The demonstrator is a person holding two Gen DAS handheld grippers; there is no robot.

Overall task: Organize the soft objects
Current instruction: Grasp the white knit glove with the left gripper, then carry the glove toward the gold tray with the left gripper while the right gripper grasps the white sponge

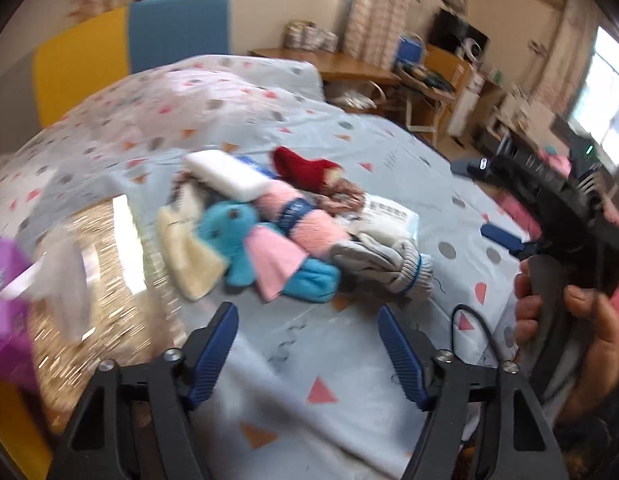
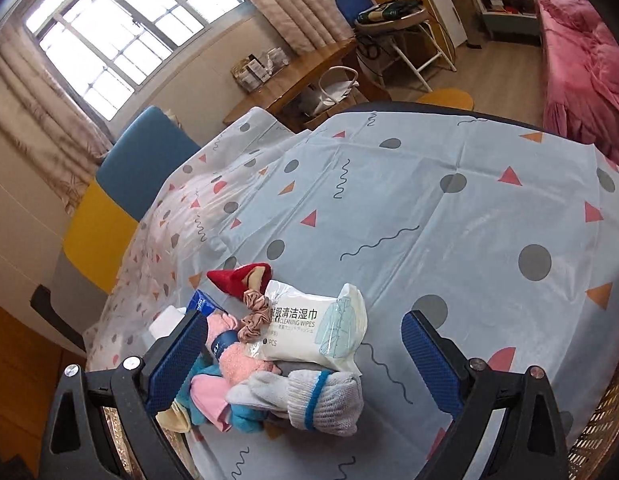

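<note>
Both your left gripper (image 1: 305,354) and right gripper (image 2: 305,360) hang open and empty above the soft pile (image 1: 269,228) on the surface (image 2: 449,216); closing into overlapping items risks dragging neighbours along.

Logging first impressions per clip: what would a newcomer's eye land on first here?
A bright heap of soft things in the middle of the patterned tablecloth: a teal plush toy, a pink rolled towel, grey knit gloves and a pack of cleaning wipes. Both the left gripper and right gripper hang open before it.
</note>
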